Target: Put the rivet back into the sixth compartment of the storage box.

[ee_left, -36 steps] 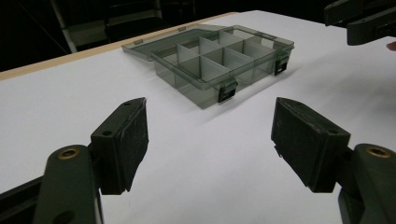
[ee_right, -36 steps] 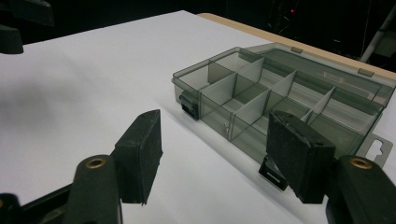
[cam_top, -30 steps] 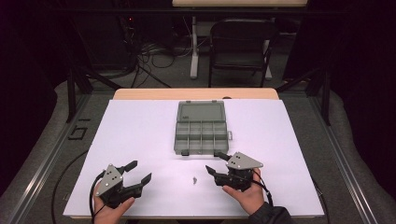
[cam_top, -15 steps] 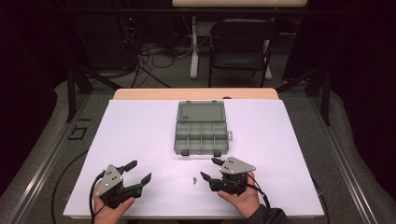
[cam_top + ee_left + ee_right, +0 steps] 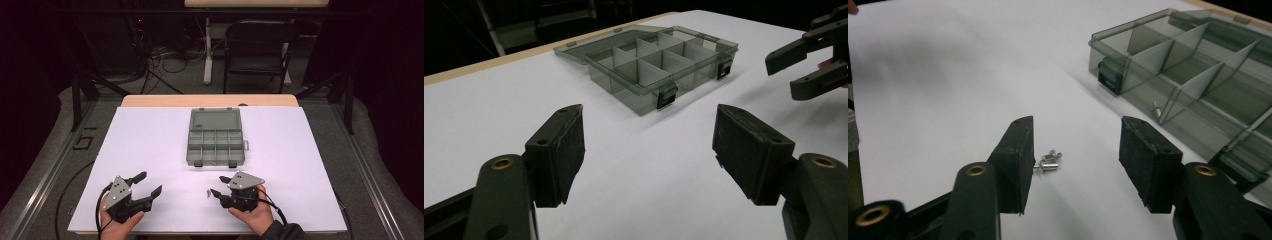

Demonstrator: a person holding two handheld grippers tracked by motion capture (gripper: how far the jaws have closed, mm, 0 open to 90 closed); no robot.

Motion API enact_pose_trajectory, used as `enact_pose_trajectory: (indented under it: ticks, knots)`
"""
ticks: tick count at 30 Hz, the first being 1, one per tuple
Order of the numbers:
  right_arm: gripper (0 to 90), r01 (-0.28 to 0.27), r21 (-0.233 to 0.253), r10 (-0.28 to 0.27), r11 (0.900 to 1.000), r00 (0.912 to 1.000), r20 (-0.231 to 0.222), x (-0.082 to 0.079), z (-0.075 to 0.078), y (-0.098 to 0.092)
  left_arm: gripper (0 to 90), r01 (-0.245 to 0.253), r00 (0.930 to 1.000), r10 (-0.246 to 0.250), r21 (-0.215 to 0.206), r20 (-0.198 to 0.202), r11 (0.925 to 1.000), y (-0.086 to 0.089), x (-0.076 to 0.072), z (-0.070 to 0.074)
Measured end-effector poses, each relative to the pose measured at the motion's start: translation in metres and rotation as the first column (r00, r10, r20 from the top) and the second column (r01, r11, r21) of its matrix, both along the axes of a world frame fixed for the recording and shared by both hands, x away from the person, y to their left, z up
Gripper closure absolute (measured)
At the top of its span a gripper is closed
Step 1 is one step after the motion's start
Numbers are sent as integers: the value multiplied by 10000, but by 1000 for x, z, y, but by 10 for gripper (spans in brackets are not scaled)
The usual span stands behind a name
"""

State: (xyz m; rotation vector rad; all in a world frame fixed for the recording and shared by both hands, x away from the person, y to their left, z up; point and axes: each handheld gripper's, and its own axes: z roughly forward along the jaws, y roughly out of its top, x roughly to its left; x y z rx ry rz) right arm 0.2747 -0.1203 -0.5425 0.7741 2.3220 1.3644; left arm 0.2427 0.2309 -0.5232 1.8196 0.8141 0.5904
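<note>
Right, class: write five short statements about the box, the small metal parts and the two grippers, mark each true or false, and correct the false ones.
1. The compartment box has its lid open. True.
2. The right gripper is shut on a metal part. False: its fingers are apart, and the small metal parts lie on the white table.
3. The left gripper is open. True.
4. The metal parts lie beside the left gripper. False: they lie by the right gripper.
5. The box stands between the person's hands. False: it stands farther up the table.
</note>
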Motion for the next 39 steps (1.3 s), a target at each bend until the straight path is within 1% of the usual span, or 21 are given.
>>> enact_pose_trajectory:
  ticks: [1,4,5,6,8,9,16,18,19,21,22,26,31,33,39]
  knots:
    - [506,-84,-103,83,9999,9999,-70,1,-1,2,294,0,10000,0,0,0,10000,0,0,0]
    - [544,-199,-158,196,9997,9996,-211,3,-5,8,294,5,10000,-5,11,7,10000,0,0,0]
    - [544,-199,-158,196,9997,9996,-211,3,-5,8,294,5,10000,-5,11,7,10000,0,0,0]
    - [571,-287,-274,279,9992,9992,-291,6,-7,12,294,1,10000,-1,19,0,10000,0,0,0]
    - [584,-314,-347,301,9989,9989,-365,7,-8,14,294,-5,10000,5,15,3,10000,0,0,0]
    - [600,-376,-353,358,9987,9982,-488,10,-9,16,294,21,10000,-21,37,-30,10000,0,0,0]
    - [636,-462,-397,431,9981,9961,-773,16,-11,23,294,8,10000,-8,45,-14,10000,0,0,0]
    - [653,-555,-491,507,9973,9942,-945,19,-15,25,294,5,10000,-5,50,-20,10000,0,0,0]
    - [653,-555,-491,507,9973,9942,-945,19,-15,25,294,8,10000,-7,54,-18,10000,0,1,0]
    - [672,-550,-553,485,9970,9925,-1125,20,-17,27,294,17,10000,-17,70,-47,10000,0,1,0]
    - [678,-598,-491,536,9970,9916,-1181,21,-18,27,294,10,10000,-10,63,-46,10000,0,1,0]
    - [700,-688,-513,607,9963,9874,-1464,22,-20,30,294,10,10000,-10,76,-45,10000,0,1,0]
    - [714,-727,-654,616,9952,9855,-1582,22,-23,32,294,-14,10000,14,67,-38,10000,0,1,0]
    - [724,-687,-652,576,9955,9855,-1598,22,-24,33,294,-44,10000,44,21,0,10000,0,1,-1]
    - [751,-679,-641,563,9956,9841,-1687,23,-24,33,294,4,10000,-3,87,-38,10000,0,1,0]
